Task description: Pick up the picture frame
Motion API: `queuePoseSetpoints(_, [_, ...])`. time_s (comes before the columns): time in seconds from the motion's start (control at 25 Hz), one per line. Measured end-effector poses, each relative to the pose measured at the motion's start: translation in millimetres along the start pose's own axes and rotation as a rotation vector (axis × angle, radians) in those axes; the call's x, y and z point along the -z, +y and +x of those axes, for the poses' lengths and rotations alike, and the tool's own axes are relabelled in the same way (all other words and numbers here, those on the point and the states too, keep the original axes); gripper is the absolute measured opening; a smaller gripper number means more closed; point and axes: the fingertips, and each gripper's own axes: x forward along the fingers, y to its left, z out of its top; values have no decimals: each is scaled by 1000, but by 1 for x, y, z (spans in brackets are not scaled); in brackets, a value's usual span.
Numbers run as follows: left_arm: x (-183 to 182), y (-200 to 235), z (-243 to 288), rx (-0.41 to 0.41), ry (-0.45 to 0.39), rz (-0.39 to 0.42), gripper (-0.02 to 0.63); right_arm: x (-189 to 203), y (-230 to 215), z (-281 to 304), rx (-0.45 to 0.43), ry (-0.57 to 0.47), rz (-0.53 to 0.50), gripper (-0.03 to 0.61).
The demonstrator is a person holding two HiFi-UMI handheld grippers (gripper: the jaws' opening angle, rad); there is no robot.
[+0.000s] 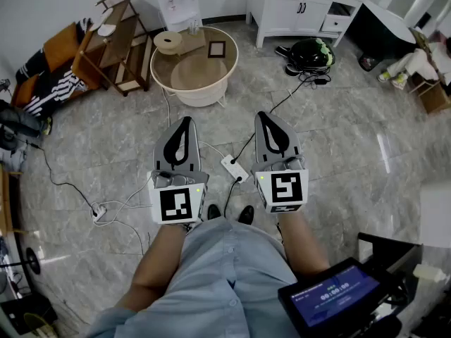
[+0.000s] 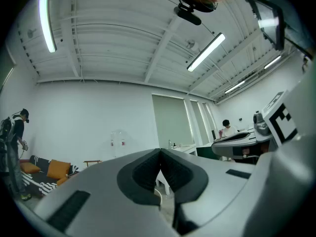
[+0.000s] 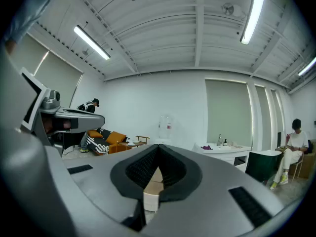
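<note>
Okay, I had the left gripper [image 1: 184, 122] level above the floor, jaws closed together with nothing in them. Picture frame [image 1: 216, 48] lay flat on the round table [image 1: 201, 96], well ahead of both grippers. Right gripper [image 1: 265, 117] sat beside the left, likewise pinched closed and empty.

Picture frame [image 1: 217, 48]: small, rectangular, with a dark border being shown around a paler inner panel. It is being carried on the top of the round table [image 1: 204, 94], in the far right part of that top, near the rim. Its edges are being presented roughly square to the head view. Whether it is being laid flat or propped at a tilt cannot be told at this size. A tan flat piece [image 1: 189, 44] is being seen just beside it, on its left. The frame is not being held or touched.
</note>
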Motion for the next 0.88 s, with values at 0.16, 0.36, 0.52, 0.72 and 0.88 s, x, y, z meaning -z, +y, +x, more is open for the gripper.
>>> queuePoseSetpoints(0.16, [3, -9, -1, -3, 4, 2, 11, 6, -8, -6, 1, 0, -3, 11])
queuePoseSetpoints(0.36, [1, -27, 13, -8, 18, 6, 11, 12, -25, -6, -34, 11, 13, 12])
queuePoseSetpoints(0.52, [0, -41, 20, -15, 24, 5, 11, 20, -39, -5, -53, 20, 45, 14])
queuePoseSetpoints(0.72, [-1, -45, 30, -32, 33, -11, 11, 28, -57, 9, -36, 40, 55, 14])
queuePoseSetpoints(0.88, [9, -30, 40, -50, 57, 22, 11, 31, -59, 26, -48, 43, 55, 14])
